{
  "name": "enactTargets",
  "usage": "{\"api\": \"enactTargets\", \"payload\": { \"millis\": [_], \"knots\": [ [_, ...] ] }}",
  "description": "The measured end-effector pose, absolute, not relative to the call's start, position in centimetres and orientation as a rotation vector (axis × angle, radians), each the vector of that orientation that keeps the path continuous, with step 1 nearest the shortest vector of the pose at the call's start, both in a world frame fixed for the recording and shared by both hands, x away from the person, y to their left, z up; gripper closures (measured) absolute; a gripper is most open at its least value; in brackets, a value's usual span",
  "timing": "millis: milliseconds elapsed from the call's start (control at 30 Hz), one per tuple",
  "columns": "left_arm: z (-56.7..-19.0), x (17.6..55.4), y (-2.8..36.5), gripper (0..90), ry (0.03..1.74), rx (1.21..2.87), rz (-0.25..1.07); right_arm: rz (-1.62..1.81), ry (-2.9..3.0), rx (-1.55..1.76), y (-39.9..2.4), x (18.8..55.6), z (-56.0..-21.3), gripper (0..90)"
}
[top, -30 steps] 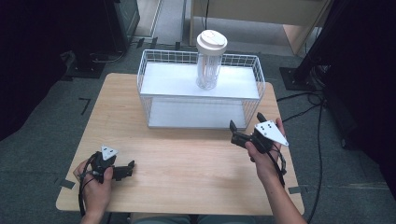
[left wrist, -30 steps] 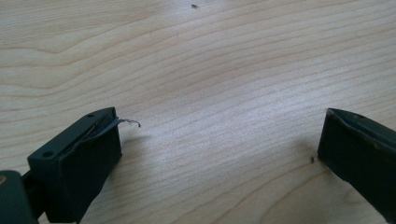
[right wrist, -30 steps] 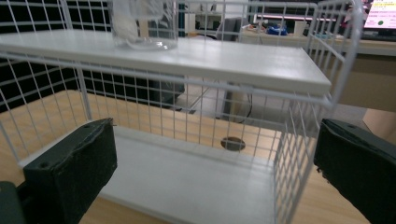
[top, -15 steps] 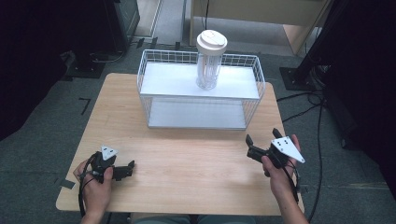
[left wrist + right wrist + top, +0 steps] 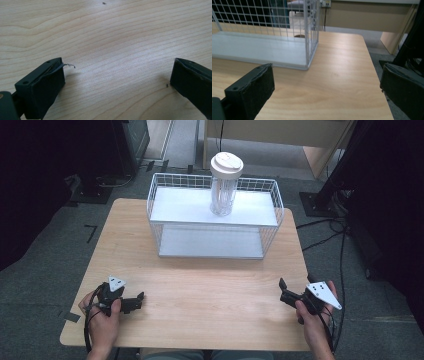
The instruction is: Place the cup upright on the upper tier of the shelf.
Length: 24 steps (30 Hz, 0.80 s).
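A clear tumbler with a white lid stands upright on the top shelf of a white wire rack at the back of the wooden table. My left gripper rests low over the table's near left corner, jaws wide apart. In the left gripper view my left gripper has only bare wood between its jaws. My right gripper sits at the near right and points toward the rack. In the right gripper view my right gripper is open with nothing in it, and the rack's right corner stands ahead.
The table's right edge lies close to my right gripper. Cables trail over the grey floor to the right. A black stand base and a wooden cabinet stand behind the table. Bare wood lies between both grippers and the rack.
My right gripper has drawn back from the rack's front right corner toward the near right of the table. The left gripper has stayed in place.
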State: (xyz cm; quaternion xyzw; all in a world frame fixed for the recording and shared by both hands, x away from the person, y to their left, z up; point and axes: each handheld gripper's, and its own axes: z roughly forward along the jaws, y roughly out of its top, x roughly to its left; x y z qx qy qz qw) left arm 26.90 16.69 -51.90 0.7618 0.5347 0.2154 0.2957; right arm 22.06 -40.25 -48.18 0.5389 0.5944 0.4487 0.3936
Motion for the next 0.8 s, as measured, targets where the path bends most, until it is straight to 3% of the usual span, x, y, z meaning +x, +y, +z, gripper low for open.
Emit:
{"api": "enactTargets", "payload": {
  "millis": [467,800],
  "knots": [
    [-51.9,26.9,16.7,0.0,1.422,2.026,0.573,1.011,1.604,1.447,-42.3,18.9,-51.9,0.0],
    [-51.9,26.9,16.7,0.0,1.423,2.026,0.573,0.855,1.718,1.535,-42.4,18.4,-52.2,0.0]
  ]
}}
